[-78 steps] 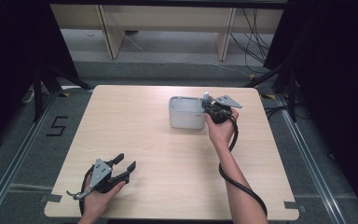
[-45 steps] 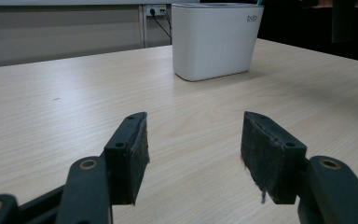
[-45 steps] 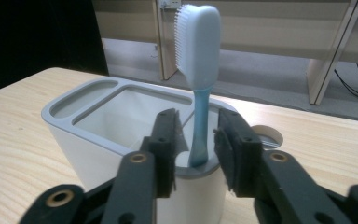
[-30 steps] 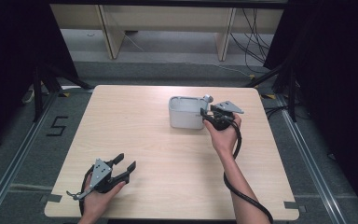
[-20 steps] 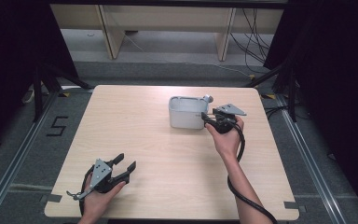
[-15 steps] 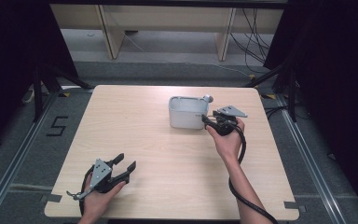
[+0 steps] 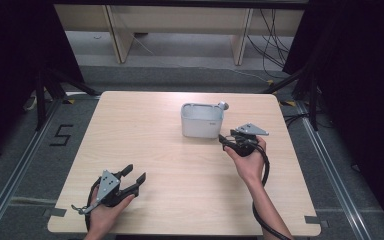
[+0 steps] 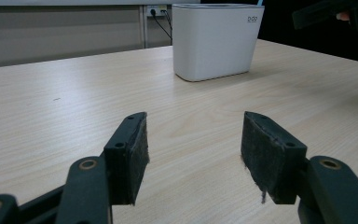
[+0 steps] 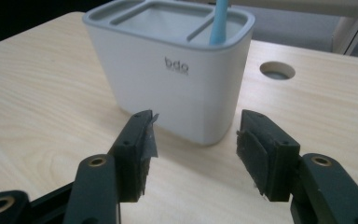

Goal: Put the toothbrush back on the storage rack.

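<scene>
White holder [image 7: 202,120] sits upper centre of the high view, blue stick [image 9: 220,22] upright in its right compartment. Right gripper [image 7: 228,142] just beside it, jaws apart, empty. Left gripper [image 7: 134,177] lower left, jaws apart, empty. Risk: right jaws bumping holder, sliding or tipping it.

Black claws [image 7: 133,178] with fuzzy dark pads [image 8: 271,151], brass-ringed screw holes, grey triangular plates, black cables
</scene>
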Demonstrator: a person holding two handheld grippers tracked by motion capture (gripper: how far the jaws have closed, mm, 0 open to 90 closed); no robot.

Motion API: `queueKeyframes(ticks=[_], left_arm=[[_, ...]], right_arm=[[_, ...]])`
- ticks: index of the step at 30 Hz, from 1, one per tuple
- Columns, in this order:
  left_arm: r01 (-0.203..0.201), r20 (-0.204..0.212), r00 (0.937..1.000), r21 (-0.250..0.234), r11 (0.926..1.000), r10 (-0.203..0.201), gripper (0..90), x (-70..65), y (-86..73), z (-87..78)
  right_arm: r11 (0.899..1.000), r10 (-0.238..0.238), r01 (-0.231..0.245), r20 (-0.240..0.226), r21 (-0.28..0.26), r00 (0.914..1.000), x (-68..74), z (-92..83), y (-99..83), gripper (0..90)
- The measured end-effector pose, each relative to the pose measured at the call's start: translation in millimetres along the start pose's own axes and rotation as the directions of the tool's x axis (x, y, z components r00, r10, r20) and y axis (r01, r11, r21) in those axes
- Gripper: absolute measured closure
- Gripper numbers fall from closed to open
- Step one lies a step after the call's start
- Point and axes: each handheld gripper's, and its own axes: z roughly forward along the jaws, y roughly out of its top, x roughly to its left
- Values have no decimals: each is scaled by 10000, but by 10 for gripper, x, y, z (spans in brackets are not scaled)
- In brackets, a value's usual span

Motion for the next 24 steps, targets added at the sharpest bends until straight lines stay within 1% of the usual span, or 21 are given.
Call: queueKeyframes(ticks=[1, 2, 3, 4, 5, 7, 8, 9, 10, 11, 12, 13, 15, 16, 17, 18, 19, 20, 21, 22, 24], left_arm=[[-9, -7, 10000, 18, 10000, 9, 408, 0, 1, -1], [-18, -11, 10000, 23, 10000, 18, 408, -1, 1, 0], [-18, -11, 10000, 24, 10000, 18, 408, -2, 1, 0], [-17, -14, 10000, 24, 10000, 17, 408, -2, 1, 0], [-22, -17, 10000, 26, 10000, 22, 408, -2, 1, 0], [-14, -19, 10000, 23, 10000, 14, 408, -1, 1, -1], [-11, -15, 10000, 18, 10000, 11, 408, -1, 0, 0], [-5, -13, 10000, 12, 10000, 5, 408, -1, 0, 0], [3, -13, 10000, 5, 10000, -3, 408, 0, 0, 0], [6, -17, 10000, 1, 10000, -6, 408, -1, 0, 0], [-7, -12, 10000, 5, 10000, 7, 408, -1, 0, -1], [-8, -11, 10000, -2, 10000, 8, 408, -1, 0, -2], [-3, -16, 10000, -6, 10000, 3, 408, -2, 0, -1], [-7, -31, 10000, -9, 10000, 7, 408, -3, -1, -1], [8, -24, 10000, -38, 10000, -8, 408, -4, -1, 0], [-10, -33, 10000, -21, 10000, 10, 408, -3, -1, -2], [-3, -39, 10000, -19, 10000, 3, 409, -4, -1, -2], [8, -25, 10000, -36, 10000, -8, 409, -4, -1, -1], [2, -35, 10000, -22, 10000, -2, 409, -3, -1, -1], [21, -19, 10000, -27, 10000, -21, 409, -3, -1, -2], [17, -28, 10000, -20, 10000, -17, 409, -2, -1, -2]], right_arm=[[10000, 82, -82, -43, 47, 10000, 7, -16, -19, 460], [9990, 358, -357, -22, 260, 9994, 36, -50, -44, 460], [9995, 253, -250, -143, 191, 9996, 30, -54, -71, 459], [9991, 321, -317, -128, 268, 9994, 47, -70, -94, 458], [9993, 91, -88, -83, 368, 9999, 36, -91, -103, 458], [9988, 280, -269, -276, 412, 9992, 65, -114, -149, 457], [9992, 194, -184, -266, 363, 9995, 66, -124, -165, 456], [9988, 203, -187, -357, 446, 9992, 74, -139, -180, 456], [9991, 50, -35, -372, 414, 9993, 72, -147, -197, 455], [9993, 84, -74, -263, 376, 9996, 85, -162, -220, 455], [9991, -57, 70, -299, 416, 9995, 87, -176, -241, 456], [9992, 119, -106, -361, 384, 9993, 103, -185, -272, 455], [9991, -68, 89, -494, 422, 9988, 120, -211, -326, 456], [9994, 96, -79, -504, 342, 9987, 141, -220, -361, 456], [9993, 75, -54, -563, 373, 9984, 150, -233, -391, 456], [9996, 22, -7, -513, 296, 9987, 157, -248, -422, 456], [9996, -117, 130, -499, 247, 9987, 152, -257, -443, 456], [9994, 2, 15, -504, 345, 9987, 171, -282, -479, 457], [9996, 35, -21, -501, 264, 9987, 178, -290, -510, 458], [9995, -89, 106, -567, 295, 9984, 164, -306, -533, 458], [9994, 96, -76, -587, 331, 9982, 186, -334, -586, 460]])
